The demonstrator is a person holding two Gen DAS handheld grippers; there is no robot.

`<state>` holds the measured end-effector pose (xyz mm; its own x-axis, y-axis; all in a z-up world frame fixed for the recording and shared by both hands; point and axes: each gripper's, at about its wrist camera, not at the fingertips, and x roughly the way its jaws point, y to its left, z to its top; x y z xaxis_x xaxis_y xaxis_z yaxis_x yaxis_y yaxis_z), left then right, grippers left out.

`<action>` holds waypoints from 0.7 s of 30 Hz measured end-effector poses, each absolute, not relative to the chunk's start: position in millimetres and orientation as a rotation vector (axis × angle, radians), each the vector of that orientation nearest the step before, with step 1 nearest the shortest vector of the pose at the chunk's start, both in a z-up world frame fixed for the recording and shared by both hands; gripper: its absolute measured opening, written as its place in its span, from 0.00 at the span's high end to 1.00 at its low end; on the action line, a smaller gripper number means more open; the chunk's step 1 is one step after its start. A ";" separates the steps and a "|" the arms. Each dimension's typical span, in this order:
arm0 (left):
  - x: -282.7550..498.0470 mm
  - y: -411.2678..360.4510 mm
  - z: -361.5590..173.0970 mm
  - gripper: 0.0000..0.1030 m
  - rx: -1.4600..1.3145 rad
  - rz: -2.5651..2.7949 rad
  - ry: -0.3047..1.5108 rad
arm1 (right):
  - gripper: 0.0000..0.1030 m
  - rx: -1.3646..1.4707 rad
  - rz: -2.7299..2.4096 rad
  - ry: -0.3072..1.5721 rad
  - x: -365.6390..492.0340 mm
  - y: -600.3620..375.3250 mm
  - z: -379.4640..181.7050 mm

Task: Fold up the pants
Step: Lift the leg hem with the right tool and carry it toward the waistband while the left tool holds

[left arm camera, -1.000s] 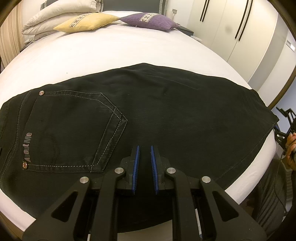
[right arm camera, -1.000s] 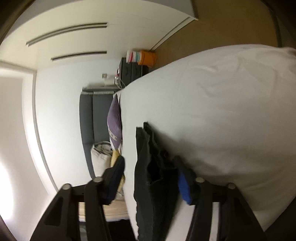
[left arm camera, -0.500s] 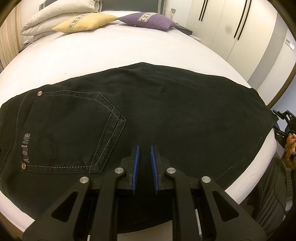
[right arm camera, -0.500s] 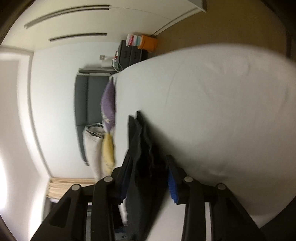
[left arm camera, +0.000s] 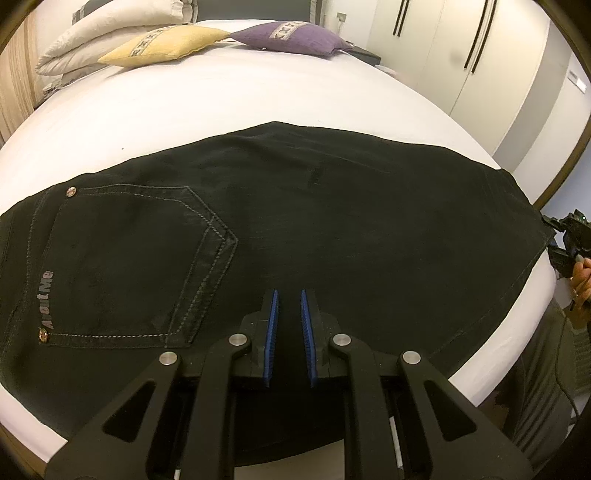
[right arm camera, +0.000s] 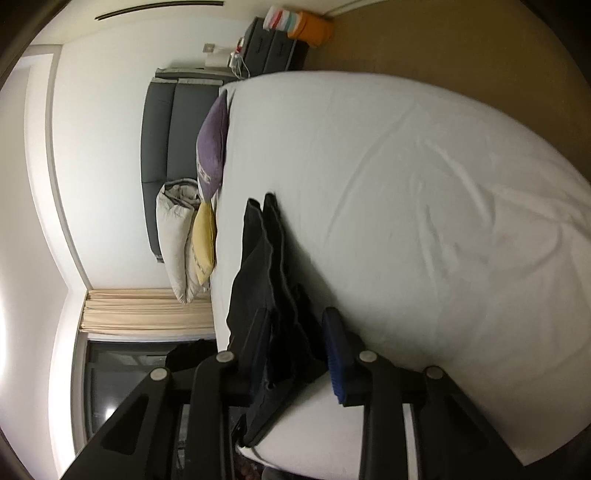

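Note:
Black pants (left arm camera: 295,221) lie flat across the white bed (left arm camera: 221,92), back pocket (left arm camera: 129,258) at the left, leg ends at the right. My left gripper (left arm camera: 288,295) sits at the pants' near edge. Its blue pads stand a narrow gap apart with black cloth between them, pinching it. In the right wrist view the pants (right arm camera: 258,251) run edge-on away from me. My right gripper (right arm camera: 295,321) straddles the bunched hem end with its jaws closing; the pads are not clearly pressing on the cloth. The right gripper (left arm camera: 565,240) also shows at the hem, with a hand (left arm camera: 581,280) behind it.
Yellow (left arm camera: 166,44), purple (left arm camera: 288,37) and white (left arm camera: 110,33) pillows lie at the bed's head. A white wardrobe (left arm camera: 461,55) stands beyond the bed on the right. A dark nightstand (right arm camera: 273,48) and an orange container (right arm camera: 310,31) stand by the grey headboard (right arm camera: 159,147).
The right gripper has rolled and moved in along the hem end, and its jaws have narrowed around the cloth. The left gripper and the pants under it have not moved.

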<state>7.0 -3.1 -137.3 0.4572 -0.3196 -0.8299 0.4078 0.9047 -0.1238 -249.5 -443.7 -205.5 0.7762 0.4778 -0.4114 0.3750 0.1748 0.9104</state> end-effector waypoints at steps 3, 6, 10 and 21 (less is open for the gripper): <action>6.9 -6.1 -137.6 0.88 0.109 -0.459 1.001 | 0.70 1.453 0.109 0.738 -254.2 -442.1 -208.4; 8.3 -3.9 -138.5 0.88 0.102 -0.464 1.003 | 0.70 1.485 0.127 0.709 -260.0 -441.0 -212.1; 9.2 -3.1 -139.0 0.88 0.100 -0.467 1.002 | 0.75 1.482 0.111 0.717 -261.7 -439.5 -212.4; 9.6 0.7 -141.0 0.88 0.093 -0.472 1.001 | 0.93 1.401 0.047 0.702 -262.6 -436.6 -196.1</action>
